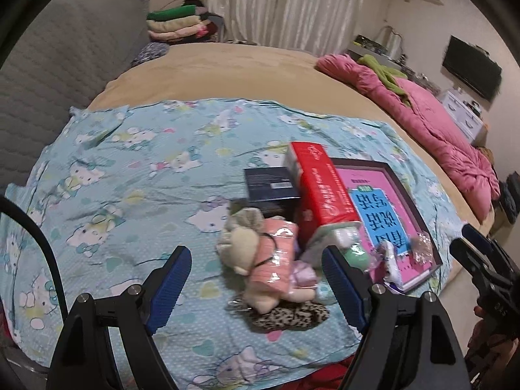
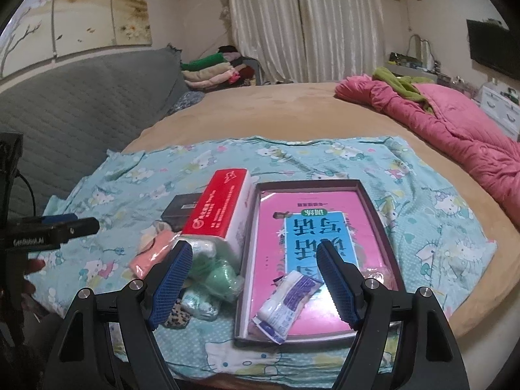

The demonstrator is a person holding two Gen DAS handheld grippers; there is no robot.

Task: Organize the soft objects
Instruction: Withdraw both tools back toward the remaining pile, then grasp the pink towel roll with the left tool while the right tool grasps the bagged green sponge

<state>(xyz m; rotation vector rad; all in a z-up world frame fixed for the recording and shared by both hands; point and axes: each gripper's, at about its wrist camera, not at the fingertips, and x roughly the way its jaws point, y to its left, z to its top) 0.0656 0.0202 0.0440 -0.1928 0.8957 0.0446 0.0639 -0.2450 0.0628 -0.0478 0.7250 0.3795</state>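
A round bed (image 2: 276,107) in tan cover fills mid-frame, a blue cartoon sheet (image 1: 130,169) spread across its near part. Grey headboard (image 2: 81,97) at upper left, white curtains (image 2: 292,22) at top centre, pink quilt (image 2: 455,120) at right. The doll (image 1: 256,260) lies lower centre on the sheet, touching a red box (image 1: 318,191) beside a pink book (image 2: 312,240). Left gripper (image 1: 256,289) and right gripper (image 2: 253,279) both stand apart, holding nothing.

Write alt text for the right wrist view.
Open, empty tongs hover over a cartoon-print sheet on a bed, above a small tissue packet lying on a pink book in a shallow box. A red-and-white carton and wrapped soft toys lie left.
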